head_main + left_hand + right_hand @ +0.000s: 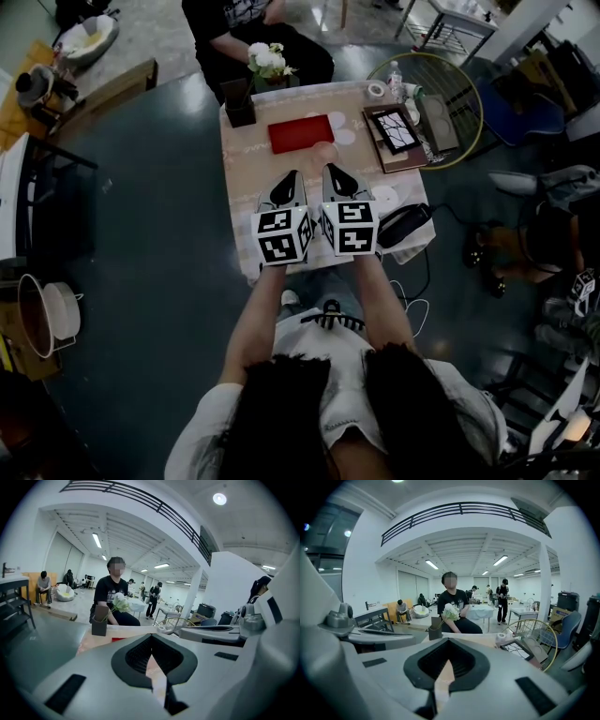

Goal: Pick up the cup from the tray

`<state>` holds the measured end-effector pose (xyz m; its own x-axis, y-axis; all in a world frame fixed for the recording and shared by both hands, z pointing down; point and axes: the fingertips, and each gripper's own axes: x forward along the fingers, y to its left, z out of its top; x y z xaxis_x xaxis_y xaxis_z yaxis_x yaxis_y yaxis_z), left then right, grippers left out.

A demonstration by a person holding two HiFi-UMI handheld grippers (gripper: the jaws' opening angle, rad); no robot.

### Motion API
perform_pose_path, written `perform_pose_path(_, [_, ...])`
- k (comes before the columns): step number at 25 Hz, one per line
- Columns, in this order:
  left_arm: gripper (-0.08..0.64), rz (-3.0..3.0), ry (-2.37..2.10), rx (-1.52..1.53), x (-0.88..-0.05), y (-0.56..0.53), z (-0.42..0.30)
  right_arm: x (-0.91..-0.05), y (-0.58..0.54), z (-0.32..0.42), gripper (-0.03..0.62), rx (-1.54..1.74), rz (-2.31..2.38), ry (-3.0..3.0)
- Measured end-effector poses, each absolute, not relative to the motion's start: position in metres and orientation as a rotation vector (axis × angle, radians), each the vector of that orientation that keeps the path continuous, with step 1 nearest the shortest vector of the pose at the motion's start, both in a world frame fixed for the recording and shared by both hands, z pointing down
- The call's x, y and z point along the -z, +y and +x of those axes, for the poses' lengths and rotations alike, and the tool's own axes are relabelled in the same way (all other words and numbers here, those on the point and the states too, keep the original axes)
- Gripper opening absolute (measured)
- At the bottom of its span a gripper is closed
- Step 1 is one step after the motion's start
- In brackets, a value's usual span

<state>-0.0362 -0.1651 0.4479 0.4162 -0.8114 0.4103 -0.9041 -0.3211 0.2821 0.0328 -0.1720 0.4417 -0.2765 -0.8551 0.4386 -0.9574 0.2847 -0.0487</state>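
Left gripper [289, 187]: jaws together, nothing between them. We hold it low over the near end of the table [246, 173], well short of the tray [298, 134].

Right gripper [336, 178]: jaws together and likewise empty. It sits just beside the left one, on the same near side of the tray.

Black pouch [403, 225]: nearer than the tray and off to its right, at the table's edge.

Cup [322, 150]: we take it to be the small pale round thing at the tray's near right corner. It is too small to tell whether it sits inside the rim or on it.

White discs [341, 129]: two of them, just right of the tray.

Framed board [395, 129]: further right of the tray, near the table's right edge.

Dark holder [239, 103] and flowers [268, 60]: beyond the tray's far left corner. A seated person [253, 23] is behind them.

Hazards, in our judgement:
- Closed jaws arriving at the cup would push or tip it rather than take it, so whichever gripper goes must open first.
- The two grippers travel side by side and could clash.
- A cup at the tray's corner could be nudged over the rim.
- Overreaching would put us among the flowers.

Room:
- There is bare cloth between the grippers and the tray.
- There is more bare cloth to the tray's left, up to the table's left edge.
- The tray's right side is crowded.
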Motion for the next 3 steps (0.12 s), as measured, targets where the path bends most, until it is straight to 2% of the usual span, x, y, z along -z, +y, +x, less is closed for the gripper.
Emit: perform_pose_path(3, [0.006,2.217,-1.450,-0.277,-0.4484,-0.1609,-0.0330,-0.4421,-0.1686,0.0349,0.006,-0.433,1.647,-2.230])
